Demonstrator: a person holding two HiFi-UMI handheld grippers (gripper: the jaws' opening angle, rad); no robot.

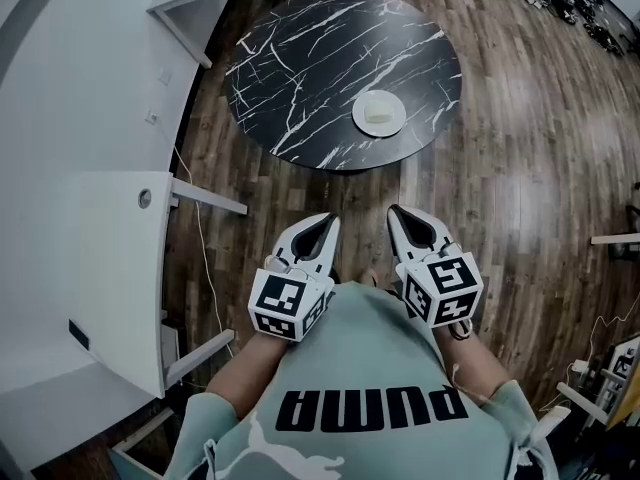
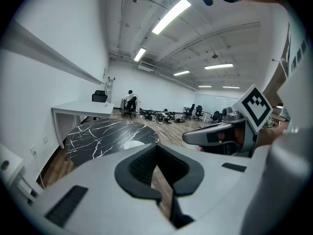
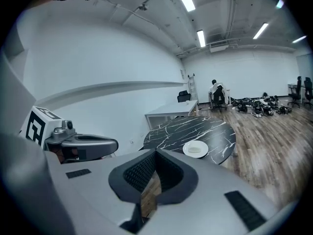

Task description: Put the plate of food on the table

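A white plate (image 1: 379,114) with a pale piece of food on it rests on the round black marble table (image 1: 300,68), near the table's right front edge. In the right gripper view the plate (image 3: 195,149) lies ahead on the table (image 3: 205,129); the left gripper view shows only a sliver of the plate (image 2: 132,144). Both grippers are held close to the person's body, well short of the table. My left gripper (image 1: 328,220) and right gripper (image 1: 394,212) are shut with nothing between the pads. From the grippers' own cameras, the left gripper (image 2: 156,149) and right gripper (image 3: 155,153) both point toward the table.
A white counter (image 1: 90,168) runs along the left, close to the table. Wood floor (image 1: 520,168) surrounds the table. Farther back stand a white desk (image 2: 80,106), a seated person (image 2: 129,99), office chairs and a heap of dark gear (image 3: 259,106) on the floor.
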